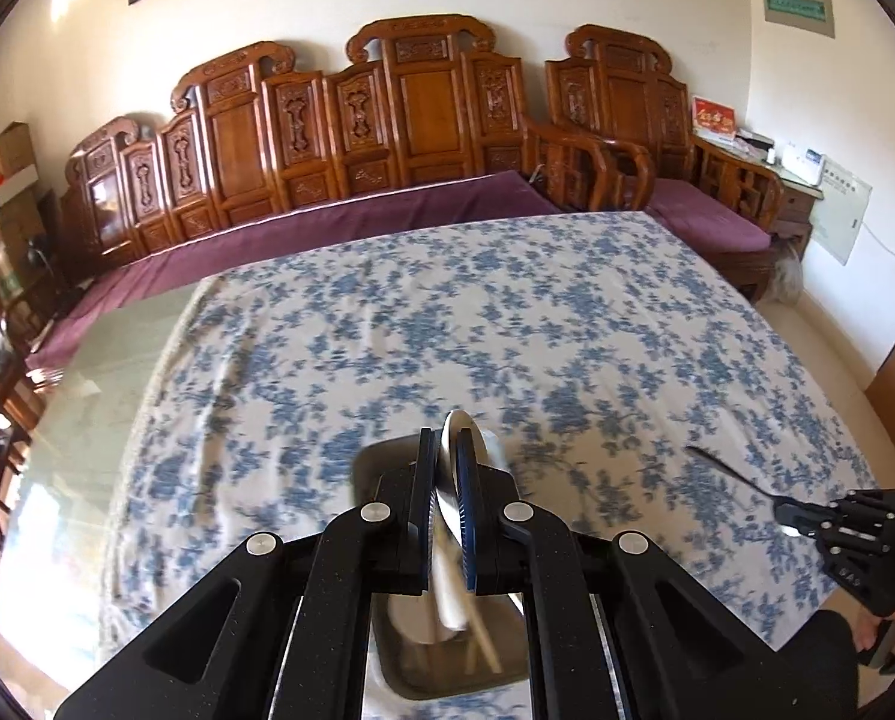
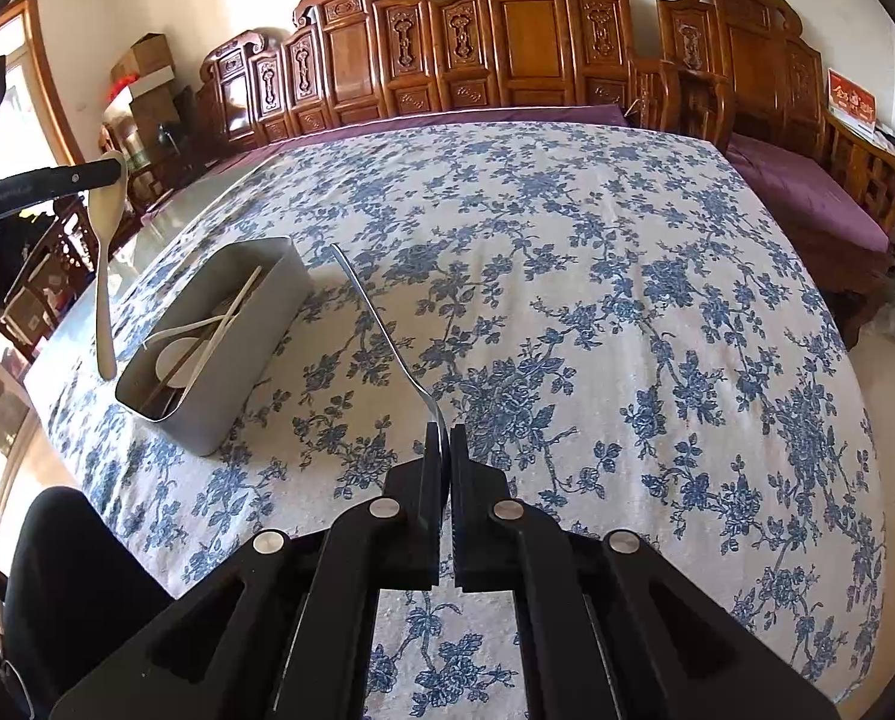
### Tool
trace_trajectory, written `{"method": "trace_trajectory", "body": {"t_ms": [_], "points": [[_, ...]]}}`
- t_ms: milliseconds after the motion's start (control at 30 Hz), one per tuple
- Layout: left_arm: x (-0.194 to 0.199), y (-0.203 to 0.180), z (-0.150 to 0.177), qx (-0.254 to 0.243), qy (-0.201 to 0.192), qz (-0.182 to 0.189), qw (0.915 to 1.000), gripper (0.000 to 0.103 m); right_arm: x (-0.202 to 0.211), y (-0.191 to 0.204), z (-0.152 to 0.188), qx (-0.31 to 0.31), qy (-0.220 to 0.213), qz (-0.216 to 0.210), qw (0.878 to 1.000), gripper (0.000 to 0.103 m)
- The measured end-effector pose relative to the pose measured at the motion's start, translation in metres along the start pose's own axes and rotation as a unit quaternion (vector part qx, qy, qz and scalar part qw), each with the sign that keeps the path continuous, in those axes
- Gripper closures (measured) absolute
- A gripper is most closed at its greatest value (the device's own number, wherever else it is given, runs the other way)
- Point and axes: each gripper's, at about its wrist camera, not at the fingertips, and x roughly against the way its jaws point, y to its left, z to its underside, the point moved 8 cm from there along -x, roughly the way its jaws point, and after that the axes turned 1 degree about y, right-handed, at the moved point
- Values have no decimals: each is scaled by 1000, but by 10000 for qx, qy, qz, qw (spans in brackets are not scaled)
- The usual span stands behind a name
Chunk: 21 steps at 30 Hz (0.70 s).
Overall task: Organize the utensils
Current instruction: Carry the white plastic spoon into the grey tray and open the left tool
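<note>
Left tool (image 1: 445, 450) clamped on the bowl end of a cream spoon (image 2: 106, 252), handle hanging straight down, lifted clear of the desk (image 2: 627, 300) above its left edge. Just beside the spoon, toward the near left corner of the desk, a grey rectangular bin (image 2: 219, 330) resting on the blue-flowered cloth (image 1: 447, 312), with chopsticks (image 2: 219, 324) and other pale utensils lying crossed inside. Right tool (image 2: 449, 438) closed tight on one end of a metal utensil (image 2: 381, 324), probably a fork, its thin handle reaching away toward the bin's far end and held above the cloth. From the left wrist view, right tool (image 1: 792, 513) near the right edge of the desk, the slim metal handle (image 1: 729, 471) sticking out of it. Beyond the far edge, a carved wooden bench (image 1: 387, 120) with purple cushions.
</note>
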Motion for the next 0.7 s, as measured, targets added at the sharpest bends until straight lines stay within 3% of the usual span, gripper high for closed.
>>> {"method": "trace_trajectory", "body": {"t_ms": [333,700], "points": [[-28,39,18,-120,374,-463,9982,97,1,11,0,97,6,-90,9999,100],[-78,44,36,-305,721,-531,9955,97,-7,35,2,284,98,-210,9993,100]]}}
